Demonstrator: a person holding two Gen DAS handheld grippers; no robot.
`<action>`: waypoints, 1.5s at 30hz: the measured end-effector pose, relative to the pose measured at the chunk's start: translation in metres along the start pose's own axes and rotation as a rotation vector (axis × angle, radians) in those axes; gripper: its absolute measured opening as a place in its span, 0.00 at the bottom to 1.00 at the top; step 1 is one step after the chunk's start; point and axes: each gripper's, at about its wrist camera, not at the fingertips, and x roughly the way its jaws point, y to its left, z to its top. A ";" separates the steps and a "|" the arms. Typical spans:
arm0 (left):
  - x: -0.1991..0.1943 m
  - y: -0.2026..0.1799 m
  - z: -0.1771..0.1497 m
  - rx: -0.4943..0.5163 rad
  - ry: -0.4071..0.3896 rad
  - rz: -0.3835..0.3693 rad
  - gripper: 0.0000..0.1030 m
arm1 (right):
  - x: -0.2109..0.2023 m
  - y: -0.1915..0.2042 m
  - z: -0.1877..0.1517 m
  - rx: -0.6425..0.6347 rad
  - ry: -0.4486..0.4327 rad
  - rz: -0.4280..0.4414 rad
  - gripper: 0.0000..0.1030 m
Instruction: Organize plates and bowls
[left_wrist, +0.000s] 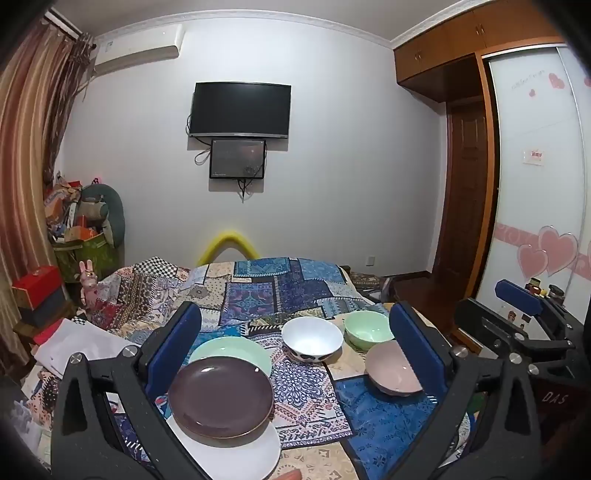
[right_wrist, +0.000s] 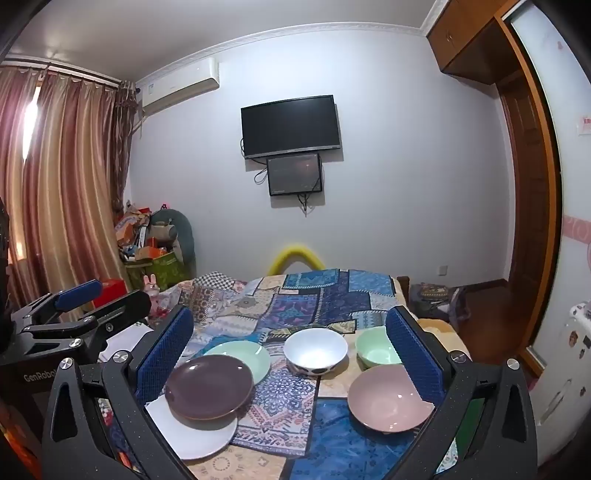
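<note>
On the patchwork cloth (left_wrist: 258, 295) lie a brown plate (left_wrist: 221, 397) that overlaps a white plate (left_wrist: 236, 450) and a green plate (left_wrist: 236, 354). To their right stand a white bowl (left_wrist: 312, 339), a green bowl (left_wrist: 367, 328) and a pink bowl (left_wrist: 391, 371). The same plates and bowls show in the right wrist view: brown plate (right_wrist: 208, 386), white plate (right_wrist: 199, 435), green plate (right_wrist: 242, 356), white bowl (right_wrist: 316, 350), green bowl (right_wrist: 376, 349), pink bowl (right_wrist: 389, 404). My left gripper (left_wrist: 295, 347) is open above them. My right gripper (right_wrist: 291, 354) is open too. Both are empty.
The cloth covers a bed-like surface (right_wrist: 332, 295). A cluttered pile of boxes and bags (left_wrist: 81, 229) stands at the far left by the curtain (right_wrist: 66, 184). A wardrobe (left_wrist: 535, 166) is on the right. A TV (left_wrist: 240, 110) hangs on the far wall.
</note>
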 end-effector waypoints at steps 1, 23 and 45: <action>0.000 0.001 0.000 -0.004 0.001 -0.003 1.00 | 0.000 0.000 0.000 -0.002 0.002 -0.001 1.00; -0.001 -0.002 -0.003 0.027 -0.008 -0.005 1.00 | -0.005 -0.002 0.002 0.008 -0.011 -0.013 1.00; -0.001 -0.003 -0.003 0.036 -0.014 0.001 1.00 | -0.005 -0.003 0.001 0.008 -0.012 -0.014 1.00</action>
